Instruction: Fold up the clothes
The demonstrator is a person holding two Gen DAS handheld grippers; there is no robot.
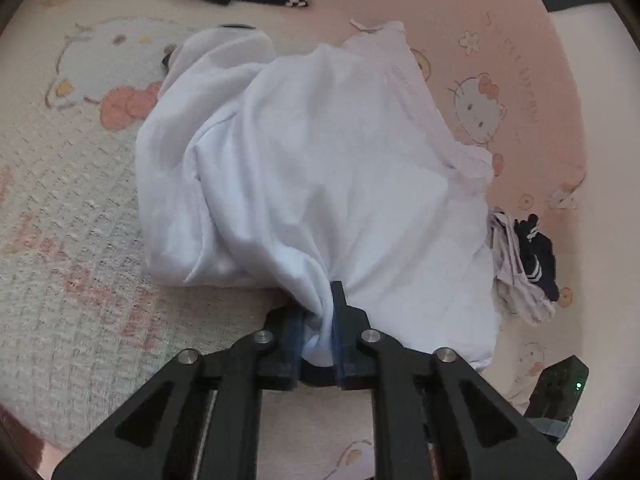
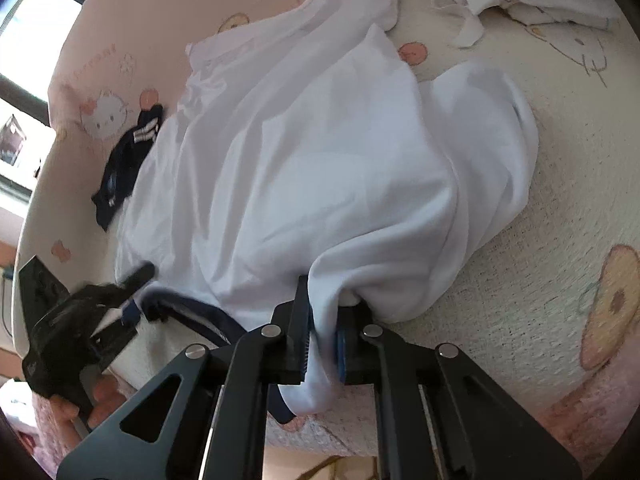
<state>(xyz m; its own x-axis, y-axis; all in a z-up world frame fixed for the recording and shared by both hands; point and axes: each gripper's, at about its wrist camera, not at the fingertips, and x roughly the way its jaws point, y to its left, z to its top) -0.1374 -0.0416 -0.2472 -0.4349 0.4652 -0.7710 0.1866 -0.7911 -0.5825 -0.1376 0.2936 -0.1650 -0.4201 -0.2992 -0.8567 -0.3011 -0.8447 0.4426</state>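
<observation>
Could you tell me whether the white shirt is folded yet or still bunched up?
Still bunched: the white shirt lies in a rumpled heap on the bedspread, pinched by the left gripper and right gripper.

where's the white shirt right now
The white shirt lies bunched in the middle of the cartoon-print bedspread, its near edge pinched by both the left gripper and the right gripper.

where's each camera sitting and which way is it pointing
Left wrist: on the left gripper, facing forward and down at the white garment on the cartoon-cat bedsheet; its own jaws show, clamping cloth.
Right wrist: on the right gripper, same garment; own jaws, left gripper and a hand show.
Shared: garment, bedsheet, navy striped garment.
</observation>
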